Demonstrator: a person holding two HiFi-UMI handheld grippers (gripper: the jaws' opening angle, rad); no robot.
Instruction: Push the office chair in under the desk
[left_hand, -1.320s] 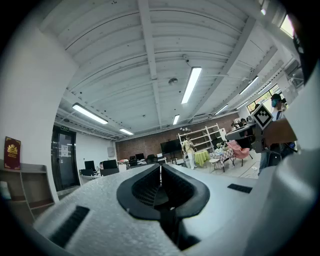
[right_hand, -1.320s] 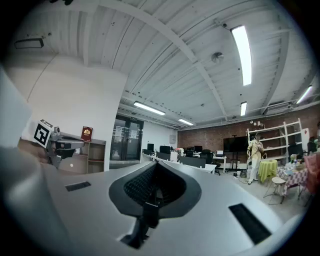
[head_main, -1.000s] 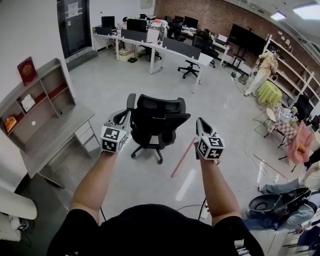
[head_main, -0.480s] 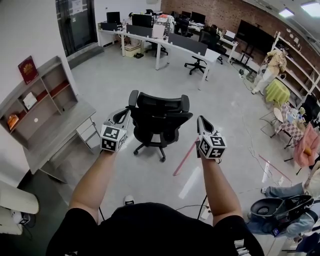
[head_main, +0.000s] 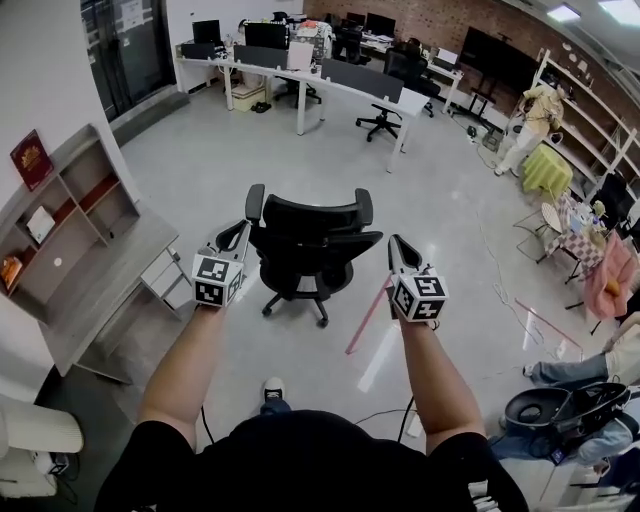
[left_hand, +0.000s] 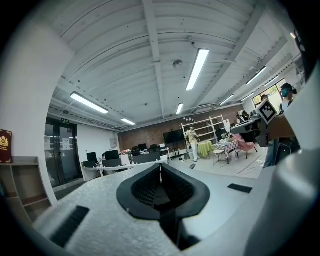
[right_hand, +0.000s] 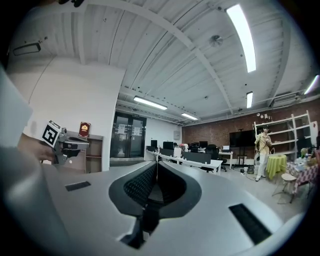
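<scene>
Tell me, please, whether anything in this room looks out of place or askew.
The office chair stands alone on open floor, apart from the grey desk at the left, not tucked under it. A pink strip lies slanted on the floor beside the chair; what it is, I cannot tell.

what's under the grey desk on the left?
A drawer unit sits under the grey desk at one end, and a strip of floor shows beside it. The desk's own top covers the rest.
</scene>
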